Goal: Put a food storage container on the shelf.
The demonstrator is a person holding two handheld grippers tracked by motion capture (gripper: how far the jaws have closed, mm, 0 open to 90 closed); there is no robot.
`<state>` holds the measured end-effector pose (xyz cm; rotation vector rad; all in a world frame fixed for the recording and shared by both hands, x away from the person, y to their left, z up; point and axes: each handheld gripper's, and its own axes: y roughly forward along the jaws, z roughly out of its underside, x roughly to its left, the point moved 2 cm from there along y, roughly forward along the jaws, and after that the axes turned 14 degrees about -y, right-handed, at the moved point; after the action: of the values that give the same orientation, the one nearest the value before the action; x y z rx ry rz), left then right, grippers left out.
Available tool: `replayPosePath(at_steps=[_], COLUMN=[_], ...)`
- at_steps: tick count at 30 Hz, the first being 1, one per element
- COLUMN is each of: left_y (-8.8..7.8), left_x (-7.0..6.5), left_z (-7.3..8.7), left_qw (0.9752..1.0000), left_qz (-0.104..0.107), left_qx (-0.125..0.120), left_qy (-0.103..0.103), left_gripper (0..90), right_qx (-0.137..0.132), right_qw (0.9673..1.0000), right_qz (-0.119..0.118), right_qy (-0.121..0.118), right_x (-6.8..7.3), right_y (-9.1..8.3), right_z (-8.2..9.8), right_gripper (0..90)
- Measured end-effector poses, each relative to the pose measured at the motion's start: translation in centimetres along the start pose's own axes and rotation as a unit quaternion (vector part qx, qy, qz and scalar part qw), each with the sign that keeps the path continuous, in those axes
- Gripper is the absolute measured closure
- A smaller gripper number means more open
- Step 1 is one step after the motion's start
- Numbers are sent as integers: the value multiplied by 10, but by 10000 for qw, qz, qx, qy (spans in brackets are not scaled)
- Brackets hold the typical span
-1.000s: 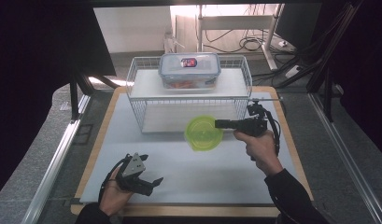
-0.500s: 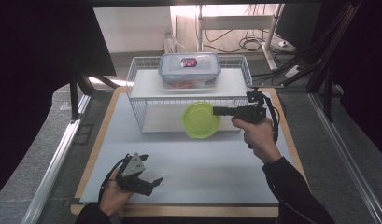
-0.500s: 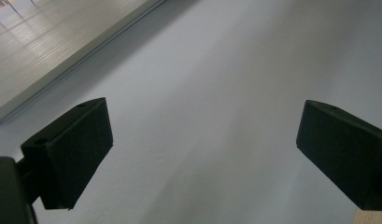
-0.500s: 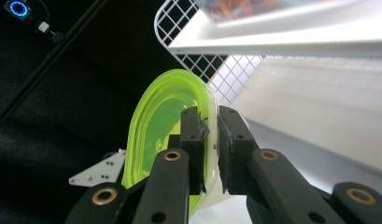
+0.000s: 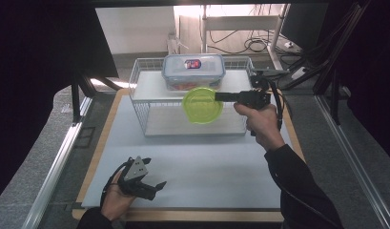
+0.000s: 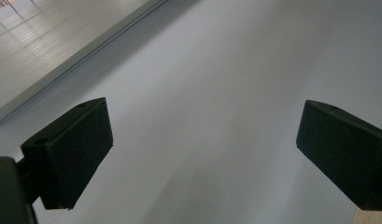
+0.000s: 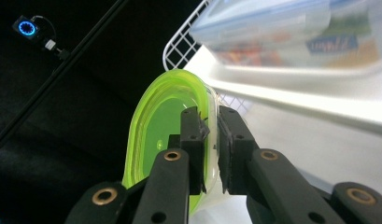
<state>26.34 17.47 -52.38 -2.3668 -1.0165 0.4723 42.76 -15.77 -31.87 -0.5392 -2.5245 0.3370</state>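
Right tool [image 5: 220, 97] pinched on rim of green lid [image 5: 202, 105], carried edge-on at frame centre before wire rack [image 5: 140, 102], likely for slotting beneath clear container [image 5: 193, 70]; left tool [image 5: 152, 186] wide, empty, parked lower left on desk [image 5: 207, 167].

lime-green round lid [image 5: 202, 105], translucent plastic with raised rim, held up in the air in front of the white wire rack [image 5: 140, 102], flat face toward the high camera, tilted. right gripper [image 5: 221, 97] clamps its right edge, jaws closed on the rim; same grip seen in right gripper view, lid [image 7: 156, 135] edge-on. clear lidded food box [image 5: 193, 70] with red-blue label sits on the rack's top shelf, just behind and above the lid, contents blurred.
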Motion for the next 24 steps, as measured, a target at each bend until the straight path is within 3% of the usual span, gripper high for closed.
replayPosePath(at_steps=[24], left_y=[-2], left_x=[1], left_z=[0], left_qw=[10000], left_qz=[25], left_qx=[-62], left_qy=[-41], left_gripper=[38], right_qx=[-441], right_qw=[9985], right_qz=[236], right_qy=[199], right_x=[-6], right_y=[10], right_z=[-72], right_gripper=[818])
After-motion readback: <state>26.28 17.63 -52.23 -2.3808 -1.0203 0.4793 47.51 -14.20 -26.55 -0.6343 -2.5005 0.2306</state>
